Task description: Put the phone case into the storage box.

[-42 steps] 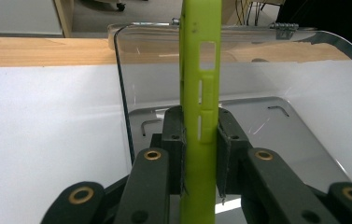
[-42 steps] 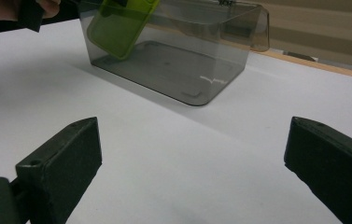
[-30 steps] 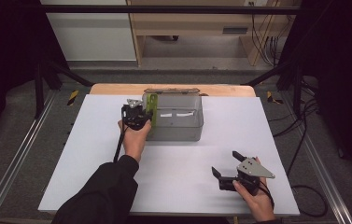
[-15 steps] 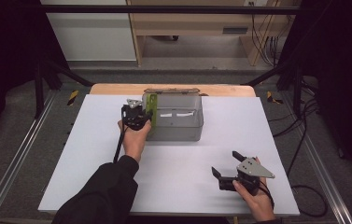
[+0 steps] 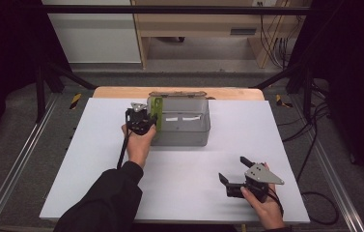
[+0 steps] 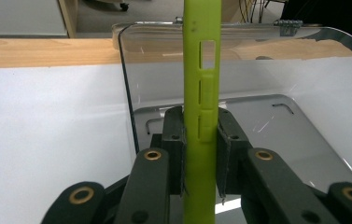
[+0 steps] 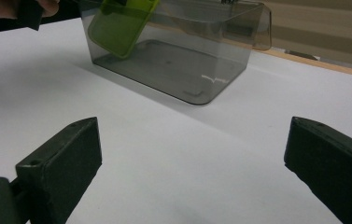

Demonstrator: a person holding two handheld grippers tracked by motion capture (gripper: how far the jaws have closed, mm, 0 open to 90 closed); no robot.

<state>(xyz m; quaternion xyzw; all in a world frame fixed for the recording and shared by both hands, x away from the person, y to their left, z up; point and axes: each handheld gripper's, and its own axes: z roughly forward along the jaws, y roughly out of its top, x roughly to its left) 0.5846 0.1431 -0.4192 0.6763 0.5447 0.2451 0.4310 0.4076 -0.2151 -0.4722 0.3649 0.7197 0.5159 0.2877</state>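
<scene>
While the right gripper [image 5: 234, 180] rests agape, the left gripper [image 6: 200, 140] clamps a green phone case [image 6: 202, 93] — upright, inside the clear bin [image 5: 203, 126].

In the left gripper view the green phone case [image 6: 201, 93] runs off both the top and bottom edges, so neither end can be seen. In the high view the left tool [image 5: 146, 121] covers much of that case (its lower part hidden behind the smoky bin [image 5: 182, 137] wall). The white labels on the bin are too small to read. The right tool [image 7: 192, 163] has both jaws cut off by the bottom edge.
</scene>
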